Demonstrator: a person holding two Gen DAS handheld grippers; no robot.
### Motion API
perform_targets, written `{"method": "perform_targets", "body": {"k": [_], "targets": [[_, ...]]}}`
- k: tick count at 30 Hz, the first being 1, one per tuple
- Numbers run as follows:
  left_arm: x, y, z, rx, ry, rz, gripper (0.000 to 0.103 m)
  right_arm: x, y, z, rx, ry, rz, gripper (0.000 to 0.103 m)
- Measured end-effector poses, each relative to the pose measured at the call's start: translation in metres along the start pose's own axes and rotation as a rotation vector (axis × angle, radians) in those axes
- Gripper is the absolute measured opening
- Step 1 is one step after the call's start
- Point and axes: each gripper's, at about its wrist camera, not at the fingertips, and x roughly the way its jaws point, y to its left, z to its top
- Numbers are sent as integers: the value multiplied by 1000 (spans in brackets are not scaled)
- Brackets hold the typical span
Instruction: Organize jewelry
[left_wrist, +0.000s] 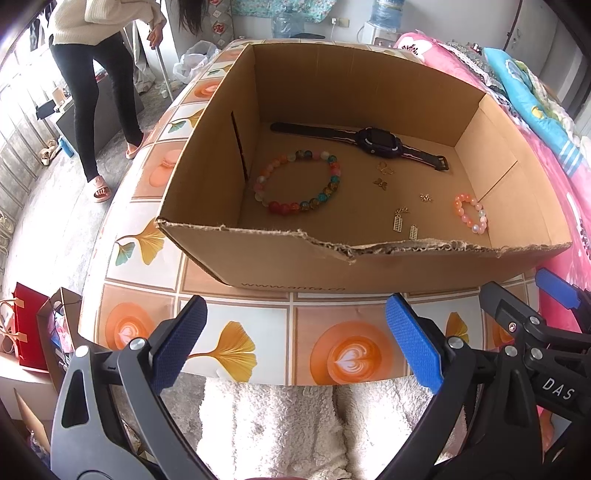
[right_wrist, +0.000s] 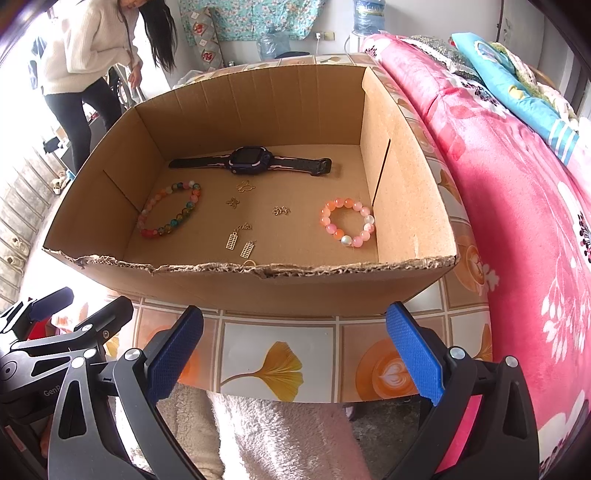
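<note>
In the left wrist view we see the left claw (left_wrist: 295, 339) at the bottom of the frame, its blue pads spread wide with nothing between them, held back over the near edge of the tabletop (left_wrist: 258, 314), probably so the whole cardboard box (left_wrist: 295, 266) stays in sight. The jewelry lies on the box floor in the middle of the frame: the watch (left_wrist: 376, 142) stretched flat toward the back, the multicolored bead bracelet (left_wrist: 297, 181) at centre left near the slit wall, the pink bead bracelet (left_wrist: 471, 212) at centre right, and small gold charms (left_wrist: 404, 221) scattered between them. Part of the right claw pokes in at the lower right edge. In the right wrist view the right claw (right_wrist: 295, 347) is likewise wide and empty at the bottom of the frame, short of the box's torn near rim. The pieces lie apart, none touching, so each could be pinched singly. This spread fits either pieces already laid out in order or pieces waiting to be sorted; we cannot tell which. A person (right_wrist: 88, 55) stands at upper left, away from the box.
</note>
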Motion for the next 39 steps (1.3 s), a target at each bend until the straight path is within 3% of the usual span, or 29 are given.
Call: {"method": "perform_targets", "body": {"k": [39], "targets": [[6,0,0,-9,31,-15,94,2,-2,0,4,8,3,97]]}}
